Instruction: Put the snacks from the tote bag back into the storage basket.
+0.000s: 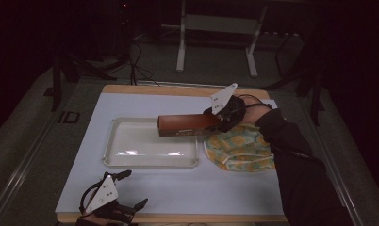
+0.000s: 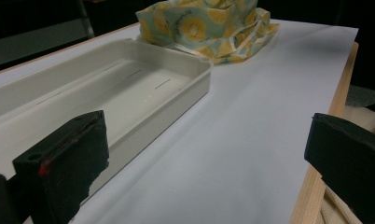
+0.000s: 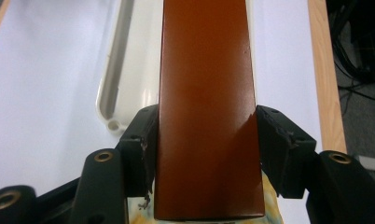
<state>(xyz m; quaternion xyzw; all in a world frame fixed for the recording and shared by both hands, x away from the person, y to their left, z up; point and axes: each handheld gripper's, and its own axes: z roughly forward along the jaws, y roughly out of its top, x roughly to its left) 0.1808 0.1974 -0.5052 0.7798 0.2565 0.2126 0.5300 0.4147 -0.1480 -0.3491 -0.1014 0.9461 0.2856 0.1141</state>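
A: Is any lettering legible on the long reddish-brown rectangular box [image 1: 187,125]?

B: None; pale marks run along its side face (too blurred to read in the high view). Nothing else carries readable text, labels or numbers.

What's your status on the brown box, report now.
Right tongs shut on brown box, carried over white tray. Left tongs open, idle at table's near edge. Yellow patterned cloth lies right of the tray, under the right arm; tray interior clear.
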